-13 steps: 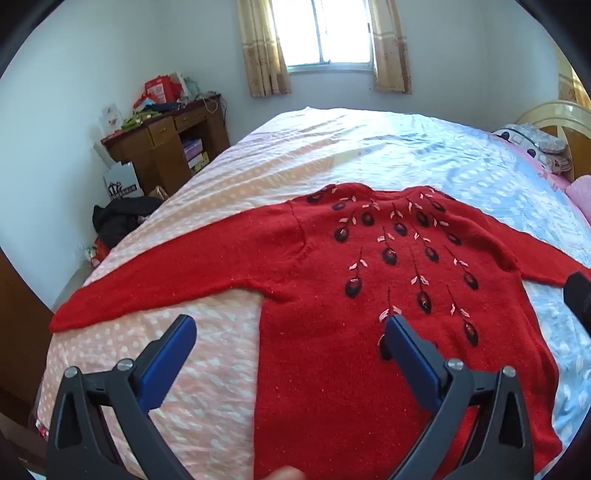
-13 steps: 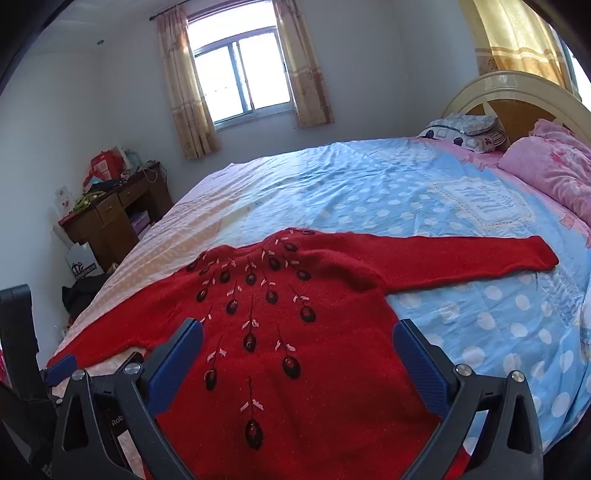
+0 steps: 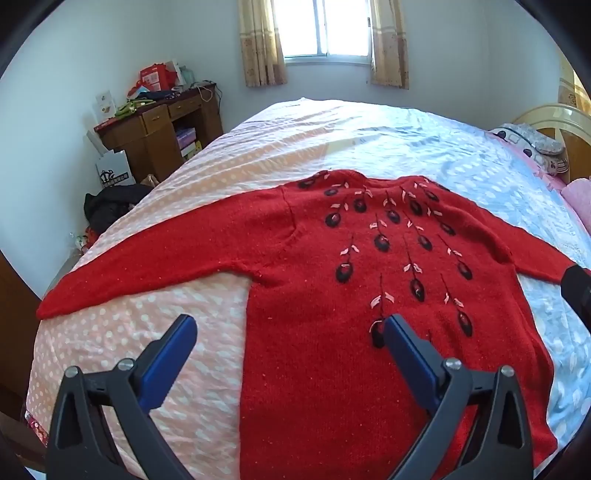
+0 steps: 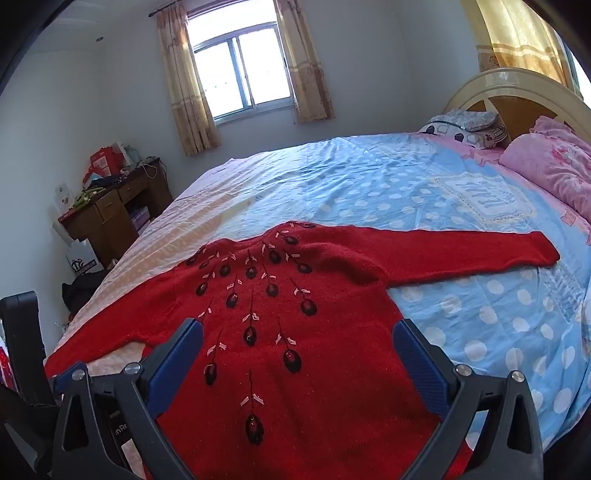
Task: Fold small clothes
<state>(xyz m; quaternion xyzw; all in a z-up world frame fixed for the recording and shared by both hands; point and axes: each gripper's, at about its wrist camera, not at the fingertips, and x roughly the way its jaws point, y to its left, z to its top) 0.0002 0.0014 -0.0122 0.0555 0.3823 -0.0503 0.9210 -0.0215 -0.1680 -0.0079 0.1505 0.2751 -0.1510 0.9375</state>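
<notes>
Left wrist: sweater [image 3: 332,295] beneath open tool [image 3: 290,334].

Both my wrist cameras look down from the near edge of the bed [image 3: 351,140], left and right, sharing the sweater [image 4: 295,332] and far window [image 3: 325,29].

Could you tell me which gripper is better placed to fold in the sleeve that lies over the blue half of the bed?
The right gripper: that sleeve lies on its side of the sweater.
</notes>
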